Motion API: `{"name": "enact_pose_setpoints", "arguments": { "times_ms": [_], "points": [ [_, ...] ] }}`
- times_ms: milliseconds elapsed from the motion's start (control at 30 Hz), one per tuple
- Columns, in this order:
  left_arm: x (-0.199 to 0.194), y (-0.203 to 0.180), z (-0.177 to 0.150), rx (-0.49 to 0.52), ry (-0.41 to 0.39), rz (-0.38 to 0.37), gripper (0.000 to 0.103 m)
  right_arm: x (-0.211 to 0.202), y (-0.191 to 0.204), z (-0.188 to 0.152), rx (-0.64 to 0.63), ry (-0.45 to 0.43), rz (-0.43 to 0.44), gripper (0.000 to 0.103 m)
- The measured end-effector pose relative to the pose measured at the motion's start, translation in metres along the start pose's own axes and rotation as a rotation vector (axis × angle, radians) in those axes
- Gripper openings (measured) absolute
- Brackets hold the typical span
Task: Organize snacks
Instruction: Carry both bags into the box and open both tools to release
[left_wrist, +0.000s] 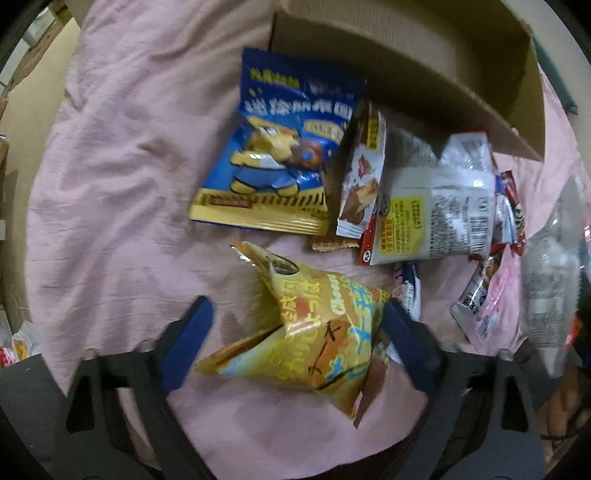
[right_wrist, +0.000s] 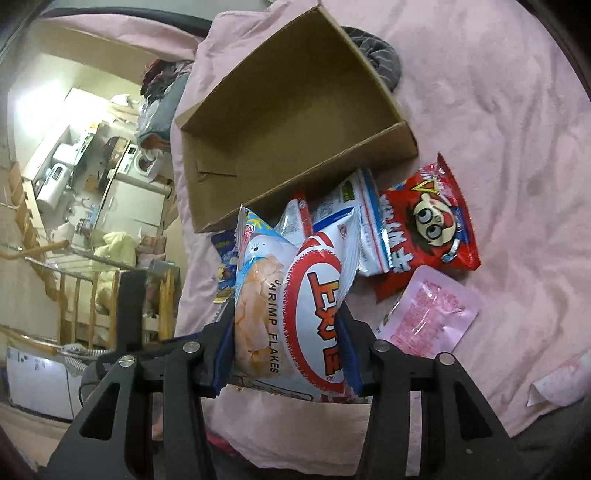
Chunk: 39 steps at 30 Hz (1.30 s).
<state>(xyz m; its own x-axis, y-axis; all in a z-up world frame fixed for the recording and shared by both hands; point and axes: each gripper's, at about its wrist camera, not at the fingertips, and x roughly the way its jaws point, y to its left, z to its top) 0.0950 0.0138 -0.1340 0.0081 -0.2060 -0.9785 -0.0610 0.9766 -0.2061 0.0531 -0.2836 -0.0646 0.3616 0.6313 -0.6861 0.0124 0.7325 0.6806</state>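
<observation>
Snacks are lying in a loose heap on the pink sheet (left_wrist: 110, 177), just in front of the open cardboard box (right_wrist: 288, 122), and two of them are already in reach of the grippers. Starting at the right gripper (right_wrist: 286, 347): its blue pads are pinching a white shrimp flakes bag (right_wrist: 291, 306) from both sides, the bag standing up between them with its long axis running away from the camera toward the box. The box is lying straight ahead and a little to the left of that bag, its near wall just beyond the heap and its floor showing bare, so my judgement is that the carry needs only a short forward reach over that wall.

The left gripper (left_wrist: 295, 332) is pointing steeply down, its jaws spread wide around a crumpled yellow packet (left_wrist: 306, 332). The right pad appears to be touching the packet's edge, while the left pad (left_wrist: 188, 343) is standing clear of it, so nothing is gripped yet. The packet's long axis is running across the gap, from pad to pad. Beyond it, a blue bear bag (left_wrist: 273, 155), a small brown-and-white packet (left_wrist: 362, 177) and a silver-backed packet (left_wrist: 439, 206) are lying nearer the box. In the right view, a red cartoon-face bag (right_wrist: 432, 221) and a pink sachet (right_wrist: 428, 317) are resting off to the right, apart from both grippers.
</observation>
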Motion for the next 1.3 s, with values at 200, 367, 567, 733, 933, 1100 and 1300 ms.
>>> {"name": "enact_pose_setpoints", "arguments": {
  "times_ms": [200,367,567,733,933,1100,1300],
  "points": [
    [-0.007,-0.002,-0.009,0.003,-0.009,-0.080,0.046,0.003,-0.001,0.000,0.020,0.002,0.006,0.050],
    [-0.032,-0.010,-0.028,0.032,-0.065,-0.101,0.040,0.003,0.000,0.001,0.005,-0.001,0.011,0.050],
    [-0.064,-0.015,-0.046,0.044,-0.182,-0.078,0.039,-0.001,0.005,-0.003,-0.058,-0.016,-0.044,0.050],
    [-0.098,-0.009,-0.034,0.002,-0.294,-0.122,0.039,-0.008,0.027,-0.001,-0.138,-0.037,-0.099,0.050],
    [-0.134,-0.012,-0.002,0.028,-0.373,-0.133,0.039,-0.014,0.049,0.024,-0.207,-0.066,-0.130,0.050],
    [-0.151,-0.020,0.026,0.039,-0.420,-0.144,0.039,-0.014,0.061,0.056,-0.237,-0.099,-0.151,0.050],
    [-0.160,-0.040,0.070,0.043,-0.472,-0.142,0.039,-0.007,0.066,0.097,-0.259,-0.156,-0.165,0.051]
  ]
}}
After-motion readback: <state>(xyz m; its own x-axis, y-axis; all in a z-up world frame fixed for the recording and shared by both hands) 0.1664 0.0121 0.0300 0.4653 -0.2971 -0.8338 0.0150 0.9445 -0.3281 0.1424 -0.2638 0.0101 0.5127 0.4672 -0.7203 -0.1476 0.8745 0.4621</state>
